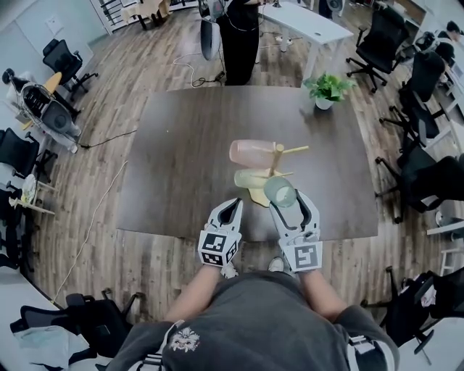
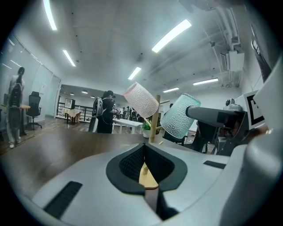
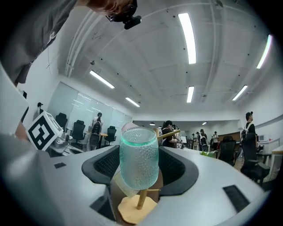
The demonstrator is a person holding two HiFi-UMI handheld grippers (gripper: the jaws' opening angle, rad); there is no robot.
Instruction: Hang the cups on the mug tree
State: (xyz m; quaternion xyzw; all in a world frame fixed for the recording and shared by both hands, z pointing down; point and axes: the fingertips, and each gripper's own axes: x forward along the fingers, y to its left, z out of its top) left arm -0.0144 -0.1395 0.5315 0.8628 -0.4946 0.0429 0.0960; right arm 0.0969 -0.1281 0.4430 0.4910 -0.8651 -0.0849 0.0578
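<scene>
A wooden mug tree (image 1: 276, 156) stands on the dark table (image 1: 181, 159), right of the table's middle. A pink cup (image 1: 249, 151) hangs high on its left side, and a pale yellow cup (image 1: 249, 178) hangs below that. My right gripper (image 1: 287, 201) is shut on a teal dimpled cup (image 1: 280, 191) and holds it just in front of the tree's post. In the right gripper view the teal cup (image 3: 139, 156) hides most of the post, and the base (image 3: 135, 209) shows beneath it. My left gripper (image 1: 233, 206) is shut and empty, left of the base.
A small potted plant (image 1: 326, 88) stands at the table's far right corner. A person in black (image 1: 239, 32) stands beyond the far edge, near a white desk (image 1: 304, 22). Office chairs (image 1: 380, 36) ring the room. The table's near edge (image 1: 246, 235) lies under my grippers.
</scene>
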